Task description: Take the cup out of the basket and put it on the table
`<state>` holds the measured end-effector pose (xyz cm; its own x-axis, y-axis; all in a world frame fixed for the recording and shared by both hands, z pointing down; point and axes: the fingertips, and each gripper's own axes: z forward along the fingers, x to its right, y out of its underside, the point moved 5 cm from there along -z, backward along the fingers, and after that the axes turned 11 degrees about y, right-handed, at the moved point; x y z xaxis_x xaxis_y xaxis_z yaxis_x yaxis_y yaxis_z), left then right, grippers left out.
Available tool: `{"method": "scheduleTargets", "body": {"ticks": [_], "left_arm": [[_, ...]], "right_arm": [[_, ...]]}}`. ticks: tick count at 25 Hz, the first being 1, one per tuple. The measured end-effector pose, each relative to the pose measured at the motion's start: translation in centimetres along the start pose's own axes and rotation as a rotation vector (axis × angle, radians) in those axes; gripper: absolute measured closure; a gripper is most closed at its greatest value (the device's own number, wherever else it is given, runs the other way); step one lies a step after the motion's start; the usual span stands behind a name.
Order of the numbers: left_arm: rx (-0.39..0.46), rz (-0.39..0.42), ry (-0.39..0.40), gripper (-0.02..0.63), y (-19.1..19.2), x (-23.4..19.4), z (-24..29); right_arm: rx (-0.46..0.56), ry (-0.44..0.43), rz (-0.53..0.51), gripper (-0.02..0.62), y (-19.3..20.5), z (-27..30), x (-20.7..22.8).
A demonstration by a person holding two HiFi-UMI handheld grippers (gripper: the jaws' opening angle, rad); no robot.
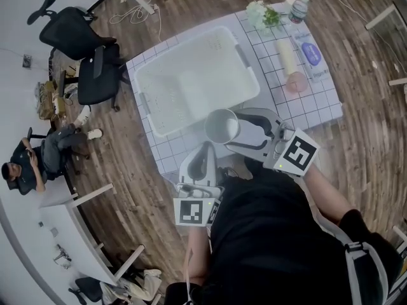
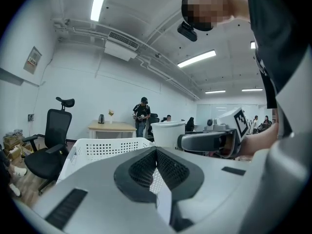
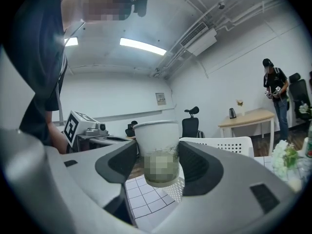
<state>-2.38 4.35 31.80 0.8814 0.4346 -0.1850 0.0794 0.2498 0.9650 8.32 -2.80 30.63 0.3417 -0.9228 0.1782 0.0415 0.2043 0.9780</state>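
Logged paper cup [image 1: 220, 125] clamped at mid-wall between fingers [image 3: 122, 162] of right gripper [image 3: 157, 172], upright, mouth up. In head view, placed it at centre of frame, just off lower-right corner of white perforated basket [image 1: 249, 75]: out of basket, not yet down on bench [image 1: 305, 103]. In right gripper view, saw gridded cloth beneath cup base with a gap, so took cup as airborne. Could not tell contents, if any.

Found left gripper [image 2: 156, 152] with fingers pressed together on nothing, parked just below and left of cup in head view.

Risks judged from here:
- Crushing or ovalling thin paper wall through too hard a squeeze; conversely, slipping out through too light a one on a tapered wall.
- Tipping on release through landing base half on basket rim, given closeness to that corner.
- Tipping or falling off through setting down too near bench edge at lower centre of head view.
- Knocking cup with left gripper, given closeness of the two.
- Dragging cup over through opening unevenly or pulling away sideways before clearing wall.

Noted bare cloth to right of basket, short of pink item [image 1: 296, 81], as safer landing spot.
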Motion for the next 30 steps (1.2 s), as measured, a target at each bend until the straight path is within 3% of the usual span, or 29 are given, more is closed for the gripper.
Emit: {"method": "scheduleTargets", "body": {"ticks": [17, 30], "left_arm": [[0.087, 0.029, 0.066, 0.597, 0.6, 0.3, -9.7], [0.098, 0.032, 0.146, 0.597, 3.3, 4.0, -17.2]], "right_arm": [[0.015, 0.06, 0.025, 0.321, 0.2, -0.6, -11.6], [0.009, 0.153, 0.006, 0.321, 2.6, -4.7, -19.9]]}}
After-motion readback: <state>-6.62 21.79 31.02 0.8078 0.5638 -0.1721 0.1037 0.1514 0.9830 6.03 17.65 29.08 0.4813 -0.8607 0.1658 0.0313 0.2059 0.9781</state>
